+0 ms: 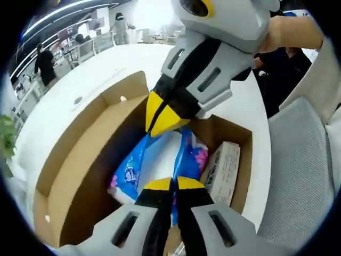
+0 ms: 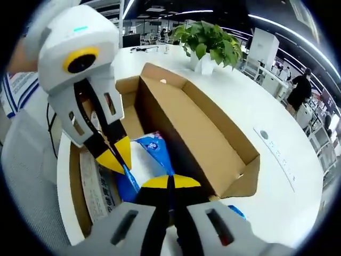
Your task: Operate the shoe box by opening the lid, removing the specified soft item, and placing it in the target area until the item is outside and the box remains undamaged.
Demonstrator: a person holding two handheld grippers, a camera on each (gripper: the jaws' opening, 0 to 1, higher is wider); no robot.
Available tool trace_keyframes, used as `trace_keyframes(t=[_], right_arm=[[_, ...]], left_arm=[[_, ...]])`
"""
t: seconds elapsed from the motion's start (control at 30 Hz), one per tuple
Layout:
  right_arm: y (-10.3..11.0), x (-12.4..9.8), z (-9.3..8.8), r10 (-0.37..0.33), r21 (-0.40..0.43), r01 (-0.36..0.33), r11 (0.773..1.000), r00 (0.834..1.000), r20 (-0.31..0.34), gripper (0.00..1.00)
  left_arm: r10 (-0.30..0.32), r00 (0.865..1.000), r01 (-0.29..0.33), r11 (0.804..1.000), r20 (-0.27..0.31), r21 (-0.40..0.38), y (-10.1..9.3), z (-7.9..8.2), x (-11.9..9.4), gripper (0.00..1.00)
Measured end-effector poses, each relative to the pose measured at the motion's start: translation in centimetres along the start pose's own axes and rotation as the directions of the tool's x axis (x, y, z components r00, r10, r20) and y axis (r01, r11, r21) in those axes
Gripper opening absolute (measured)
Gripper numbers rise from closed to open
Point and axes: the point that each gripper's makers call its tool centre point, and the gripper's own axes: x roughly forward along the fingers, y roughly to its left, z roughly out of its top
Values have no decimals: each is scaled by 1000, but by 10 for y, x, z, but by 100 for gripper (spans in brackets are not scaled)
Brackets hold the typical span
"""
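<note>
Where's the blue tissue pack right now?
The blue tissue pack lies inside the open shoe box, beside a small white carton, with both grippers' yellow-tipped fingers closed on it.

Your brown cardboard shoe box (image 1: 80, 160) holds a blue and white soft pack (image 1: 160, 160) with pink print, right of it a cream carton (image 1: 222, 172). Both grey grippers carry yellow, black-edged tips.

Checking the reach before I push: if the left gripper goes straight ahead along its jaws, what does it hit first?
Probably the blue soft pack in the open shoe box; the left gripper points at it.
</note>
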Motion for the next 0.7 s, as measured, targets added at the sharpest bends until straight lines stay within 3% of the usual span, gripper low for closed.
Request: trace_keyframes(t=[0.23, 0.7], right_arm=[[1, -9, 14, -1, -16, 2, 1000, 1000, 26, 0], [-6, -38, 47, -17, -47, 21, 999, 996, 89, 0]], left_arm=[[33, 999, -33, 999, 34, -4, 2, 4, -14, 0], [77, 994, -82, 995, 81, 59, 0, 35, -51, 0]])
